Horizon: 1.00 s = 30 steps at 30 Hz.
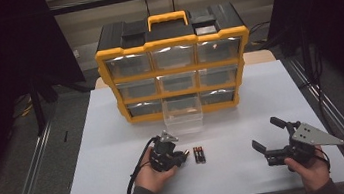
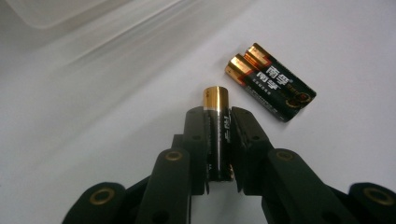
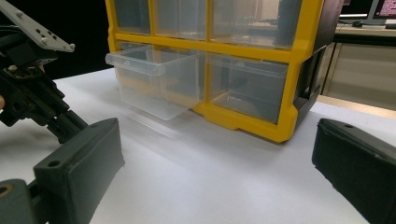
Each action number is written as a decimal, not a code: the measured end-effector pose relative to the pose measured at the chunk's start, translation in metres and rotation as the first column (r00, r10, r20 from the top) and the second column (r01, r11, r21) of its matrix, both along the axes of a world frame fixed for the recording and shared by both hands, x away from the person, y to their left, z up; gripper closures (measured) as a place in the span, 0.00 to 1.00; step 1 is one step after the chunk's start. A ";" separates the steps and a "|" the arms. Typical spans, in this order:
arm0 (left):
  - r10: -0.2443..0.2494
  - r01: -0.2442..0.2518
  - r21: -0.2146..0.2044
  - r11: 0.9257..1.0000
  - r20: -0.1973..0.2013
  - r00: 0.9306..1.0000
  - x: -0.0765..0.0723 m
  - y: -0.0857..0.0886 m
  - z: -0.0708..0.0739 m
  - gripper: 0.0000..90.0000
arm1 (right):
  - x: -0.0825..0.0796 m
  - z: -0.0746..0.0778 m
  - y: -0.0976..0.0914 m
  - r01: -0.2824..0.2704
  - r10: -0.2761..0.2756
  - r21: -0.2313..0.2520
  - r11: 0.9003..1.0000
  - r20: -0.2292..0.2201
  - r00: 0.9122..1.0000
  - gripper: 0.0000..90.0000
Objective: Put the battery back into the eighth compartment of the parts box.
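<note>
the left gripper (image 2: 218,144) has its jaws clamped on one battery (image 2: 217,126) lying on the white table (image 1: 121,184), just beside the pair of batteries (image 1: 199,154), so the pick-up looks to be the step in hand. the next move likely calls for lifting it and carrying it into the open clear drawer (image 1: 182,115) at the bottom middle of the yellow organizer (image 1: 170,41). the left gripper view shows the grip itself, which the high view hides, while the right gripper (image 1: 268,139) waits wide open and empty.
</note>
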<state>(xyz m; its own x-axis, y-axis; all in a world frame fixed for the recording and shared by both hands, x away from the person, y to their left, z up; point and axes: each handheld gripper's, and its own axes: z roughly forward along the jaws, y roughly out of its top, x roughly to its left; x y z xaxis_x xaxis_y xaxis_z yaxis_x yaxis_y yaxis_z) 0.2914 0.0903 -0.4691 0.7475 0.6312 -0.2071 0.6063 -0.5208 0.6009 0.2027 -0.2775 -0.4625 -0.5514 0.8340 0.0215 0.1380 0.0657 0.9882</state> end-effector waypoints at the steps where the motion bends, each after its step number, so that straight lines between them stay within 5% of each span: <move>1: 0.005 -0.005 -0.004 1.000 -0.005 1.000 0.000 0.001 0.000 0.86 | 0.000 0.000 0.000 0.002 -0.002 -0.002 1.000 0.000 1.000 0.01; 6: 0.007 -0.008 -0.056 0.998 -0.026 1.000 0.003 0.005 0.005 0.86 | 0.000 0.000 0.001 -0.001 0.001 0.005 1.000 0.004 1.000 0.01; 30: -0.026 0.018 -0.140 0.990 -0.056 0.998 0.015 0.015 0.046 0.86 | -0.002 0.000 0.003 -0.017 0.017 -0.007 1.000 0.005 1.000 0.02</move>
